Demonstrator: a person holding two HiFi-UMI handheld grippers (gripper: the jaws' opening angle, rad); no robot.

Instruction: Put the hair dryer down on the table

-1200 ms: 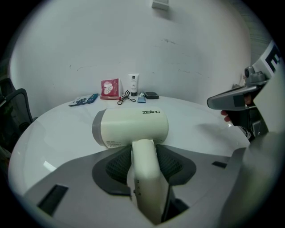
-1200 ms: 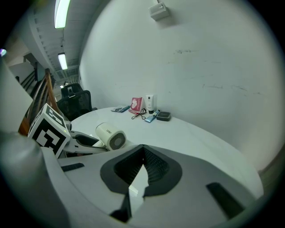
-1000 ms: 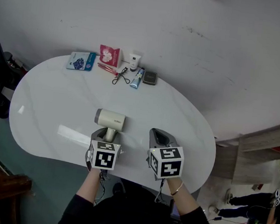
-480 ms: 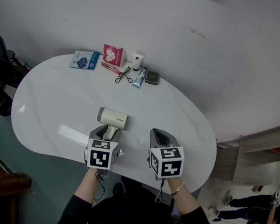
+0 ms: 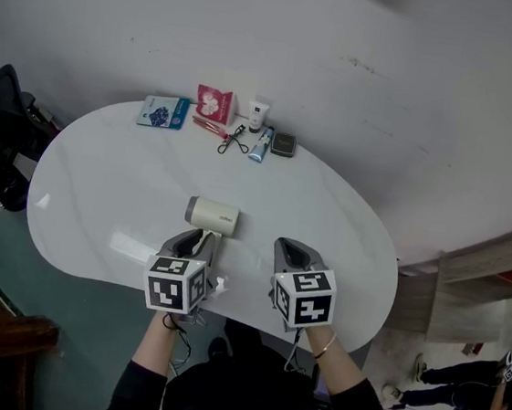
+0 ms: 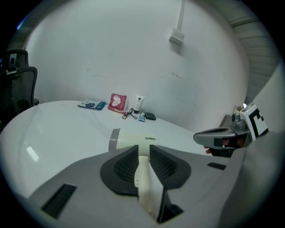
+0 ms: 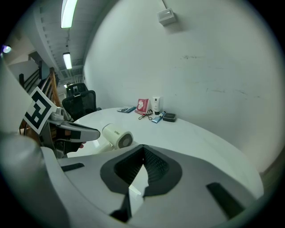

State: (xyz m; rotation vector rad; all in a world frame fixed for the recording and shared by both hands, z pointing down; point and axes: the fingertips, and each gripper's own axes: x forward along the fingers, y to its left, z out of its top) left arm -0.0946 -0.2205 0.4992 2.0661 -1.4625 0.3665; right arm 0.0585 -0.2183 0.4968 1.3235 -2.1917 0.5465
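The hair dryer (image 5: pixel 213 215) is a rigid plastic thing, probably light, but top-heavy: the barrel likely outweighs the handle. Its smooth shell looks slippery, so a hold low on the handle could let the barrel swing or twist. The better place to grip is the straight handle, up close to the barrel, with the pads square on its flat sides. It should tolerate a gentle set-down, though a drop could crack the casing.

It has a short, cream barrel with a grey band at one end, a round grille at the back, small dark lettering on the side and a matching cream handle. It lies on its side on the white table (image 5: pixel 93 181), at the lower middle of the head view, handle pointing down the frame. It is well apart from the small items (image 5: pixel 246 129) at the upper edge.

The left gripper (image 5: pixel 199 241) is closing on the handle, and its dark pads look to touch both sides. The right gripper (image 5: pixel 293 246) sits just right of it, jaws together on nothing.
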